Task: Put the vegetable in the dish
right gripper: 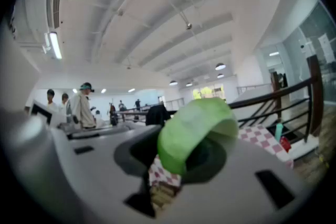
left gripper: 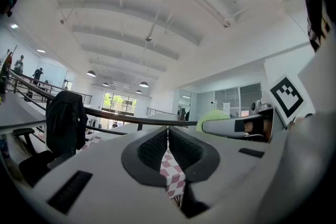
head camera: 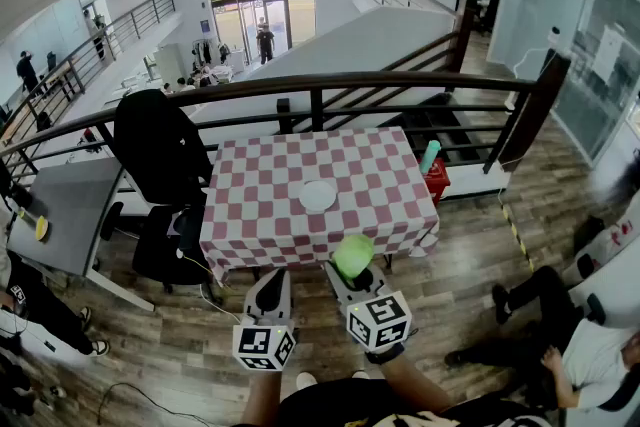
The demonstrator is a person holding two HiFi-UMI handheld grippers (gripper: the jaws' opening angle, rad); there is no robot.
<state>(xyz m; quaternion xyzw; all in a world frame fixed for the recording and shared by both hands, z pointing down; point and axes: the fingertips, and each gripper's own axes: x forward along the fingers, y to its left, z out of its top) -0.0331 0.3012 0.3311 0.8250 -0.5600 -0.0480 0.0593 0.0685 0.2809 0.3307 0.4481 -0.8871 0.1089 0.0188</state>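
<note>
A pale green vegetable (head camera: 352, 255) sits between the jaws of my right gripper (head camera: 354, 267), which is shut on it just in front of the table's near edge. In the right gripper view the green vegetable (right gripper: 197, 130) fills the space between the dark pads. A small white dish (head camera: 317, 196) lies near the middle of the red-and-white checked table (head camera: 260, 215). My left gripper (head camera: 270, 290) is shut with nothing in it, held level to the left of the right one. In the left gripper view the left gripper (left gripper: 168, 144) has its ribbed pads closed together, with the vegetable (left gripper: 214, 115) at the right.
A black office chair (head camera: 160, 165) with a dark jacket stands at the table's left side. A dark railing (head camera: 330, 85) runs behind the table. A teal bottle (head camera: 429, 156) and a red box (head camera: 436, 179) stand at the far right corner. A seated person (head camera: 570, 345) is at the right.
</note>
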